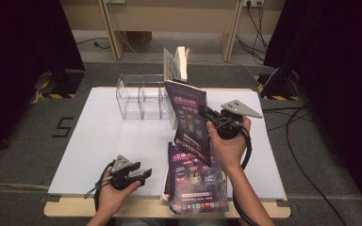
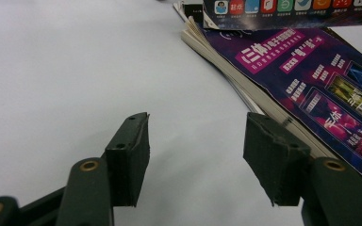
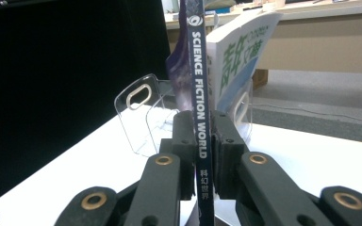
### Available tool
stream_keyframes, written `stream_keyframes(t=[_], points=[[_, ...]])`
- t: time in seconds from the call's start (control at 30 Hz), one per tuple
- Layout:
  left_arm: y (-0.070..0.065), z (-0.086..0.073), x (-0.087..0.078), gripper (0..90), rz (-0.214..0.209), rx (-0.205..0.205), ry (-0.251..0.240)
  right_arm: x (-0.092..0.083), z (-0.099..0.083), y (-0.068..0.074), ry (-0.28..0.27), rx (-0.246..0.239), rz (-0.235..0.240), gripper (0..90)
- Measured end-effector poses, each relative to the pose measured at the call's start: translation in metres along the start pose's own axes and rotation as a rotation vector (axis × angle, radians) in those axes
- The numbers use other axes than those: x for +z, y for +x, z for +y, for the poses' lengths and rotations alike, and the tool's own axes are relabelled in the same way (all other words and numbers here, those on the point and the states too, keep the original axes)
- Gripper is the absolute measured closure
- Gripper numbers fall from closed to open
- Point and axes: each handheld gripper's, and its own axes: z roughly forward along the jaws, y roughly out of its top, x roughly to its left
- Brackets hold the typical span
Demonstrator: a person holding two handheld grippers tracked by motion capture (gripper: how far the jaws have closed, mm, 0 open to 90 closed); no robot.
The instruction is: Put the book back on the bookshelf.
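**Right tongs held one magazine upright at the rack; left tongs waited wide apart**

The right gripper (image 1: 206, 114) clamped a magazine (image 1: 191, 121) by its spine, the two jaws pressing either side of the dark blue spine lettered "SCIENCE FICTION WORLD" in the right gripper view (image 3: 201, 94). The left gripper (image 1: 143, 175) lay at about seven o'clock on the table, its jaws spread wide with nothing between them, only bare white surface in the left gripper view.

The held magazine stood nearly upright in the air, slightly tilted, near the table's middle toward one o'clock, just in front of the clear rack (image 1: 141, 96). Its cover was dark purple with a pink title band, small picture panels and a row of coloured icons along the bottom edge.

Counted: two grippers, one magazine held, one stack of magazines (image 1: 195, 181) lying flat at six o'clock, just right of the left gripper; the number of copies in that stack could not be told, though several page edges showed in the left gripper view (image 2: 226, 61). One clear rack with several compartments stood at twelve o'clock, and one white-covered book (image 1: 176, 61) with green lettering stood in its right end. The white table (image 1: 103, 136) carried all of it.
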Motion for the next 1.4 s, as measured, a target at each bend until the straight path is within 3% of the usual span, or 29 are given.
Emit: stream_keyframes(t=[0.3,0.57,0.7,0.8,0.97,1.1,1.4], points=[[0.000,0.000,0.000,40.8,0.001,-0.003,0.000,-0.005,-0.004,-0.009,0.073,0.002,0.010,80.5],[0.001,0.000,0.000,40.8,0.002,-0.003,0.000,-0.007,-0.008,-0.015,0.121,0.018,-0.037,81.8],[0.001,0.000,0.000,40.8,0.003,-0.003,0.001,-0.009,-0.007,-0.017,0.152,0.002,-0.074,83.9],[0.000,0.000,0.000,40.8,0.003,-0.002,0.002,-0.011,-0.005,-0.020,0.170,0.014,-0.074,84.5],[0.001,0.000,0.000,40.8,0.004,-0.004,0.000,-0.015,-0.004,-0.019,0.148,0.008,-0.059,84.8],[0.002,0.000,0.000,40.9,0.006,-0.005,-0.004,-0.019,0.001,-0.013,0.109,-0.011,-0.023,84.8],[0.002,0.001,-0.002,40.9,0.009,-0.006,-0.013,-0.022,0.008,-0.001,0.068,-0.041,0.012,84.9]])
